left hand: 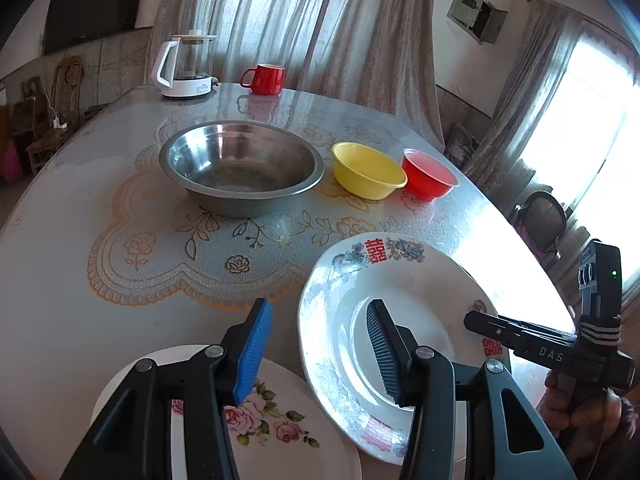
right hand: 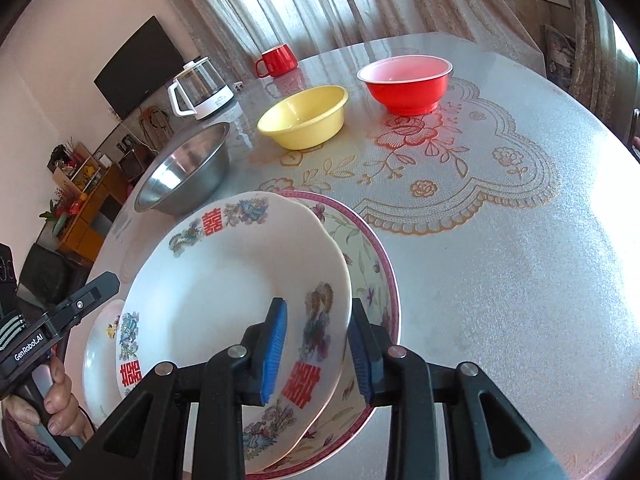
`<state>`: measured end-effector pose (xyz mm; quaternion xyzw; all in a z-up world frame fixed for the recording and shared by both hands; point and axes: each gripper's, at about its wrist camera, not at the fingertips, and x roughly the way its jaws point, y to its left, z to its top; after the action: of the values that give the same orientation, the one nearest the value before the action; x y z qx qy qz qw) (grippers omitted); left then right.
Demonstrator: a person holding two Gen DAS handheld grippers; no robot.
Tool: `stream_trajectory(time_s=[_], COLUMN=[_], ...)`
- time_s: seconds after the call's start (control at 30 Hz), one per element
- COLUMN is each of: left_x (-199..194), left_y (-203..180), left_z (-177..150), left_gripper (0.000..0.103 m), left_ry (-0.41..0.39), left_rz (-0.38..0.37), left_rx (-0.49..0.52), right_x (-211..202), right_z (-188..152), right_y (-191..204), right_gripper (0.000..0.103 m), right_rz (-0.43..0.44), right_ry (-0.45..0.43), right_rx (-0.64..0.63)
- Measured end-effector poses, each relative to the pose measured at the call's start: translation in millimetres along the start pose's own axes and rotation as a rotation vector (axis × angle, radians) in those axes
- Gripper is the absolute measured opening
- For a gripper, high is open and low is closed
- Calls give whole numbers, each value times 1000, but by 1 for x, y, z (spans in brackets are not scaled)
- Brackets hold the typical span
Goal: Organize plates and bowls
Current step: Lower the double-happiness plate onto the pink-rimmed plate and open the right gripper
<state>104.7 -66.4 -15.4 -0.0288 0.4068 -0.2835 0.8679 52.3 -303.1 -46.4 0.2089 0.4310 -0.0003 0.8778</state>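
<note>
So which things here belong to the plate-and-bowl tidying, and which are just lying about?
Job:
white plate with red characters, gripped by right gripper
pink-rimmed plate under it
rose plate
steel bowl
yellow bowl
red bowl

Lying about:
kettle
red mug

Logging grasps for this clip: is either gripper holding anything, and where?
The right gripper clamps the white plate by its near rim. The left gripper holds nothing.
</note>
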Motion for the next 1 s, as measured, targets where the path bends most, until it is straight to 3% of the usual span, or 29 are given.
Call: stream_trajectory(time_s=[0.2, 0.4, 0.57, 0.7, 1.0], left_x=[12, 12, 16, 21, 23], left_y=[-9, -16, -20, -25, -27], left_z=[-4, -7, -6, -2, -5], left_gripper=[50, 53, 53, 53, 53], left_ry=[45, 39, 40, 49, 65], left_rz=[-23, 0, -3, 9, -7], left_rx=[32, 45, 43, 48, 47], right_x=[3, 2, -5, -7, -19], right_z=[-1, -2, -2, -2, 1], right_y=[3, 5, 5, 11, 5], right_gripper=[31, 31, 31, 31, 31], right_rz=[-1, -16, -49, -153, -159], right_ry=[19, 15, -15, -58, -121], right_rx=[-25, -30, -41, -107, -73])
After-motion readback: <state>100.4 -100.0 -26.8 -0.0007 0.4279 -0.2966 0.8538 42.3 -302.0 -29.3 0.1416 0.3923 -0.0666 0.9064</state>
